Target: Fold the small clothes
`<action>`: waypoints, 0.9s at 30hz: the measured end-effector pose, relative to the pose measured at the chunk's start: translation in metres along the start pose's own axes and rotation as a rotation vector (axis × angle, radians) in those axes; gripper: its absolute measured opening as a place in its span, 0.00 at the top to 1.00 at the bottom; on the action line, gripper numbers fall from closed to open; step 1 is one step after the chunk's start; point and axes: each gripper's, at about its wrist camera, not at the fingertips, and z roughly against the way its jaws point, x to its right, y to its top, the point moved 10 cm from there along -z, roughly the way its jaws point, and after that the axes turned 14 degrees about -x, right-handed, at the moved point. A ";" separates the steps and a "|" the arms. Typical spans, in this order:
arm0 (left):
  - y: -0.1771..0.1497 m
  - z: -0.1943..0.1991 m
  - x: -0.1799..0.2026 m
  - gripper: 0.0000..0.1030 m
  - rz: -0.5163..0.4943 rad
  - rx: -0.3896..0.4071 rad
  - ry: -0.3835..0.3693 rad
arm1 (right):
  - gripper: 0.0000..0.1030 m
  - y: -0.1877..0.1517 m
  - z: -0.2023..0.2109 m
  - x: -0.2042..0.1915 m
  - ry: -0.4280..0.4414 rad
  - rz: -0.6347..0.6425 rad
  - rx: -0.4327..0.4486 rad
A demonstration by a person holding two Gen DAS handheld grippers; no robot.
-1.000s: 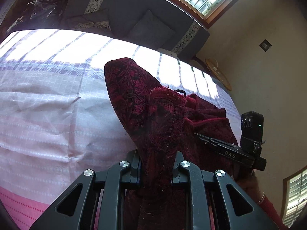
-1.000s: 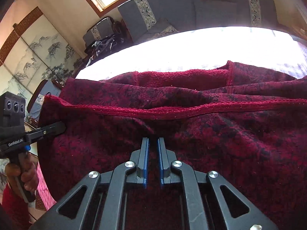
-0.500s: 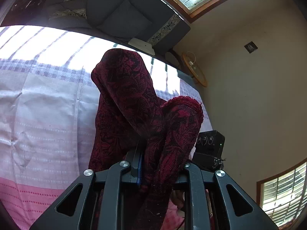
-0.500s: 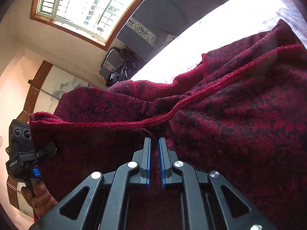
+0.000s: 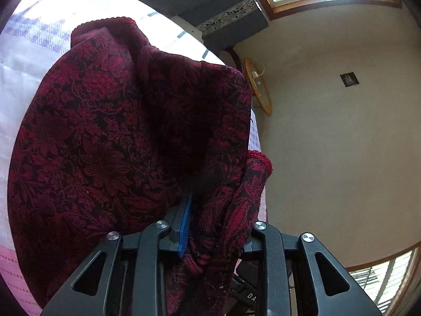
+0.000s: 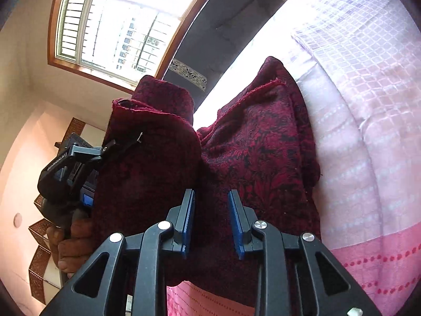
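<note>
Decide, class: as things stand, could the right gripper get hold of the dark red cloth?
Probably yes. The right gripper has just been opening, and the dark red cloth lies directly ahead of and beneath its parted fingers, with nothing between. The left gripper stands off to one side, not blocking.

I can read very little here. In my right wrist view, the left gripper has small white letters along its black arm; they begin like "GenRobot" and end like ".AI", but they are tilted and tiny, so I am not sure of every letter. In my left wrist view, low between the black arms, a dark part of the right gripper carries the white letters "DA", and the rest is cut off. The dark square plate on the wall shows nothing that I can read.
</note>
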 end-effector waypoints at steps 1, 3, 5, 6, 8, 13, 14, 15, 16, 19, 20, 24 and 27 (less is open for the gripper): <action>-0.001 -0.007 -0.001 0.71 0.008 -0.017 -0.008 | 0.74 0.001 0.003 0.004 0.012 -0.001 -0.003; -0.005 -0.011 0.003 0.68 0.009 -0.020 -0.024 | 0.73 -0.001 0.006 0.009 0.019 -0.001 -0.002; -0.007 -0.004 0.012 0.63 -0.005 -0.003 -0.079 | 0.70 0.000 0.007 0.012 0.043 -0.006 0.002; -0.008 0.000 0.018 0.50 -0.017 -0.006 -0.124 | 0.69 0.001 0.007 0.013 0.060 -0.012 0.006; -0.009 0.008 0.029 0.26 -0.016 -0.027 -0.261 | 0.64 0.005 0.008 0.021 0.086 -0.034 0.017; -0.013 0.035 0.064 0.25 -0.189 0.052 -0.246 | 0.64 0.010 0.008 0.029 0.125 -0.082 0.019; -0.019 0.040 0.070 0.25 -0.244 0.057 -0.224 | 0.63 0.010 0.008 0.029 0.135 -0.088 0.021; -0.025 0.044 0.072 0.25 -0.292 0.063 -0.181 | 0.63 0.010 0.009 0.030 0.134 -0.092 0.022; -0.032 0.049 0.071 0.25 -0.329 0.076 -0.126 | 0.61 0.011 0.015 0.033 0.123 -0.093 0.027; -0.058 0.061 0.045 0.25 -0.385 0.117 -0.039 | 0.55 0.010 0.031 0.037 0.132 -0.102 0.051; -0.068 0.062 0.029 0.25 -0.389 0.117 -0.026 | 0.51 0.011 0.035 0.036 0.152 -0.108 0.057; -0.109 0.045 -0.010 0.25 -0.400 0.095 -0.047 | 0.35 0.017 0.044 0.027 0.228 -0.134 0.059; -0.134 0.019 -0.023 0.25 -0.429 0.071 -0.044 | 0.35 0.020 0.046 0.021 0.165 -0.121 0.056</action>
